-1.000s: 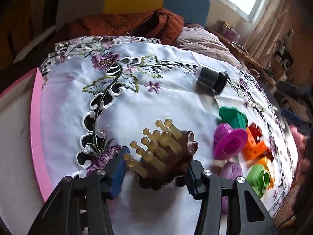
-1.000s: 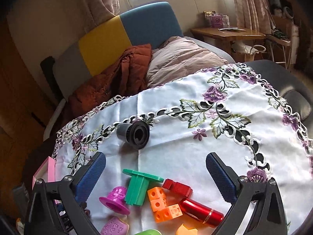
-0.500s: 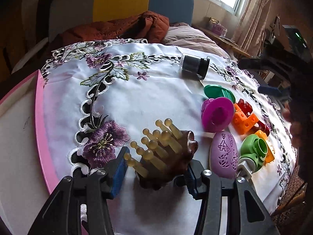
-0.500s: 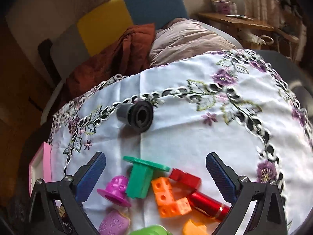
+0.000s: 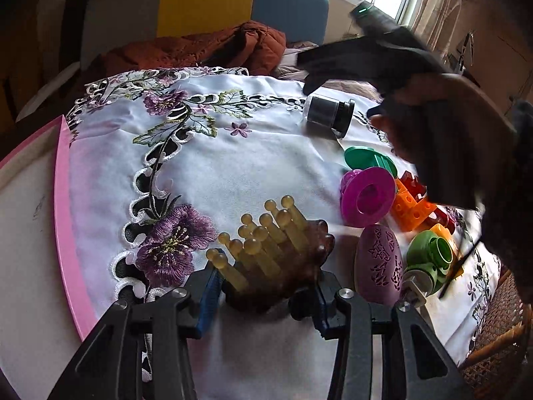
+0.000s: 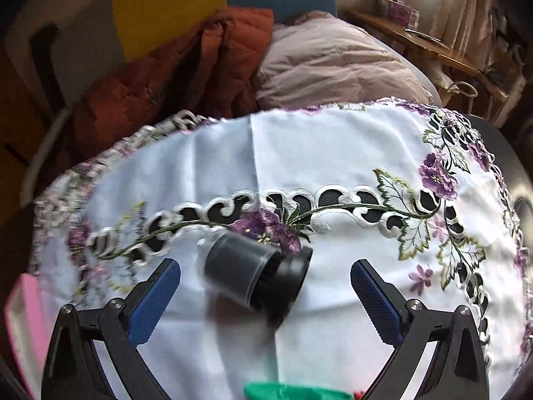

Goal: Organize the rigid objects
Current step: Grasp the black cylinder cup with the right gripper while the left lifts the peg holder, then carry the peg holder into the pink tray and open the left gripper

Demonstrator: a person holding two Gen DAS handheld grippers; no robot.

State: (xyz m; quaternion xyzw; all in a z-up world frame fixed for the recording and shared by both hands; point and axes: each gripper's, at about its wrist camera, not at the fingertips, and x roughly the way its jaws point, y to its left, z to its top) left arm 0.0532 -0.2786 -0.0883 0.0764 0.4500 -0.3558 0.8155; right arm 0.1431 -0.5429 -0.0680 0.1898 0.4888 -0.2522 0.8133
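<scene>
My left gripper [image 5: 263,300] holds a brown scalp massager [image 5: 286,263] with yellowish pegs. Its jaws are closing, and both blue pads press the massager's sides above the white embroidered tablecloth [image 5: 233,166]. My right gripper [image 6: 266,266] is open and tilted down over a black and grey cylinder [image 6: 256,273] that lies on its side between the blue fingers [image 6: 156,296], untouched. In the left wrist view the same cylinder [image 5: 329,115] lies at the far right, under a blurred dark hand [image 5: 449,140].
Toys are clustered at the right: a green spool [image 5: 369,158], a magenta spool [image 5: 366,196], orange blocks [image 5: 411,210], a purple egg [image 5: 378,263] and a green round piece [image 5: 429,256]. A pink-rimmed board [image 5: 63,200] borders the cloth at the left. A chair with jackets [image 6: 206,66] stands behind the table.
My right gripper swung forward and down from the toy cluster to the black cylinder, which now lies between its fingers. The left jaws narrowed on the massager. The hand entered the left view.
</scene>
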